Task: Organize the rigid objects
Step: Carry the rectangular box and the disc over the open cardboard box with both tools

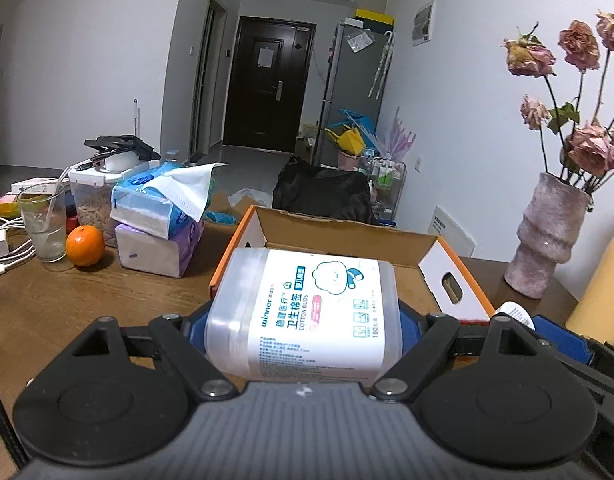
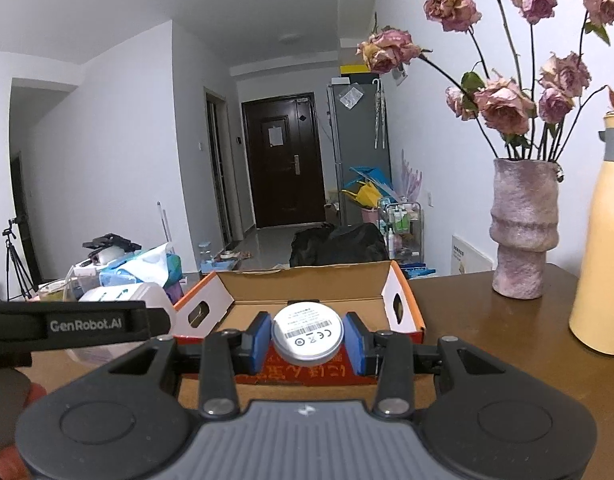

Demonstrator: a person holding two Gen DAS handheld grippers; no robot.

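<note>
Cotton-bud box (image 1: 303,312), clear plastic, lying on its side, clamped between the pads of the left gripper (image 1: 303,320), above the near rim of the open cardboard box (image 1: 339,236). Round white container (image 2: 307,330) clamped by the right gripper (image 2: 309,338), over the same box's near wall. Tissue packs (image 1: 155,216) and orange (image 1: 85,246) at 10 o'clock of the box; vase (image 1: 547,236) at 3 o'clock, all on the table (image 1: 67,300).
</note>
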